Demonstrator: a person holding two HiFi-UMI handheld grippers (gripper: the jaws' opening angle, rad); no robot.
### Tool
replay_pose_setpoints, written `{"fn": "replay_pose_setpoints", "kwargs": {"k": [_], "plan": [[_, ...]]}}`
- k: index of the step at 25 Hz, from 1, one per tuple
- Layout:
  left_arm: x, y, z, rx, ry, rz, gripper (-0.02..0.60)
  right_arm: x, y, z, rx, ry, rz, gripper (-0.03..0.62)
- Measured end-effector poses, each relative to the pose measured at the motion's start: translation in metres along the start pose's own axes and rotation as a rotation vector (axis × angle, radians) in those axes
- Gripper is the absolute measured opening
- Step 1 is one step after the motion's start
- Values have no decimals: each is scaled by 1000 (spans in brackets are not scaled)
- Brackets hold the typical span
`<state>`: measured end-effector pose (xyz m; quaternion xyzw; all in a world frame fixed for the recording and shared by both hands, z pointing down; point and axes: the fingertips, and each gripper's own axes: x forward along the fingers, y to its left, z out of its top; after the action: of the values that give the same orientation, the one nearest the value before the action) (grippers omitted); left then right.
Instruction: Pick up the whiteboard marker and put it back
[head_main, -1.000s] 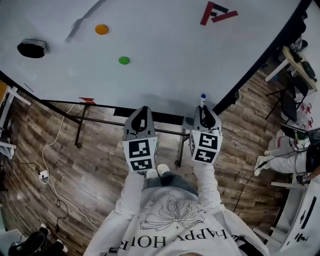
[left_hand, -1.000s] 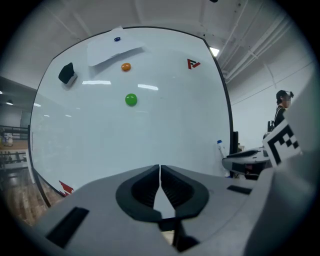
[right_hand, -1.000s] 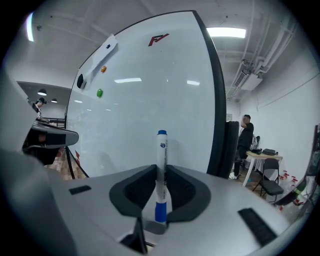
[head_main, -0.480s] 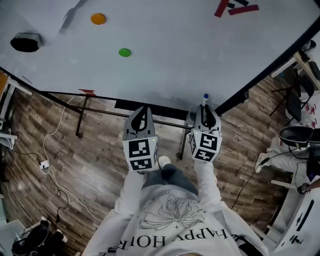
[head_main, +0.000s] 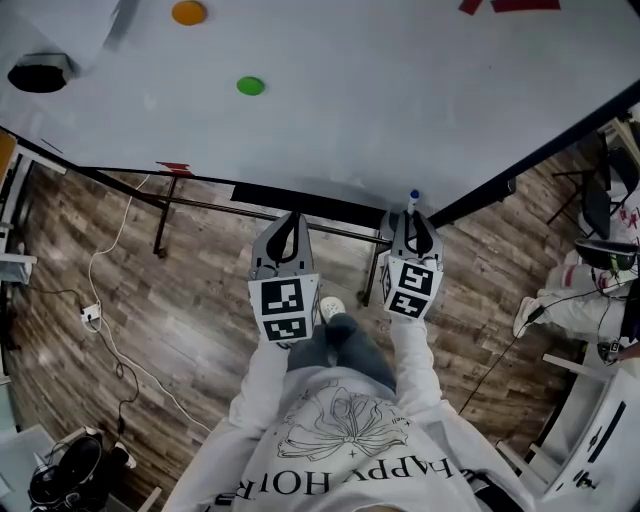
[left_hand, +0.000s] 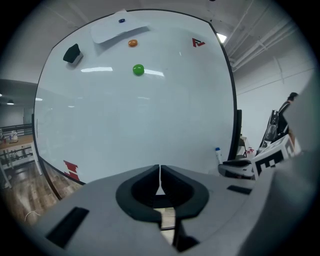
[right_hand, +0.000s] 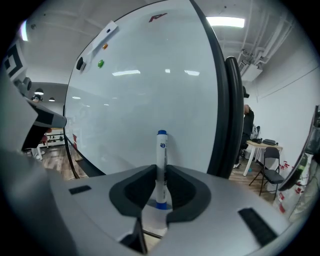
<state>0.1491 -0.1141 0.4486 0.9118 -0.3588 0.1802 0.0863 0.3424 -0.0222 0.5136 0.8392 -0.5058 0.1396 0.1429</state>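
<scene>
The jaws of the right gripper (right_hand: 161, 172) are clamped on the whiteboard marker (right_hand: 161, 150), though they have just eased a shade wider. The marker stands upright between them, blue cap uppermost, close to the lower edge of the whiteboard (head_main: 400, 110). The left gripper (left_hand: 160, 175) has its jaws pressed together with nothing in them.

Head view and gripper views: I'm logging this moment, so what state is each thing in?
whiteboard marker: upright, blue end up, clamped between the right jaws.
right gripper: closed on the marker, its jaws having just eased slightly wider.
left gripper: jaws together, empty.
whiteboard: standing, no writing visible.
green magnet: stuck on the board.
orange magnet: stuck on the board.
eraser: stuck on the board.
</scene>
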Motion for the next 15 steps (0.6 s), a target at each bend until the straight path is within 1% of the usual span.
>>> {"fn": "replay_pose_setpoints", "kwargs": {"k": [5,6,8,9,13,15], "plan": [[1,-3,-6,0,9,-10,11,2,2,-14,2,42,-7,67],[1,-3,-6,0,9,-11,11,1,2,-13,-1,41,-8,76],[1,-2,-4,-2,5,-11,11,0,2,-11,-5,33,-7,126],[0,-2,-3,-3,1,-10,11,-1,2,-8,-3,28,-7,132],[-2,0,7,-8,-23,-9,11,-10,1,10,13,-13,-14,128],[-4,2,14,-9,-41,-5,11,-15,3,25,23,-47,-11,111]]}}
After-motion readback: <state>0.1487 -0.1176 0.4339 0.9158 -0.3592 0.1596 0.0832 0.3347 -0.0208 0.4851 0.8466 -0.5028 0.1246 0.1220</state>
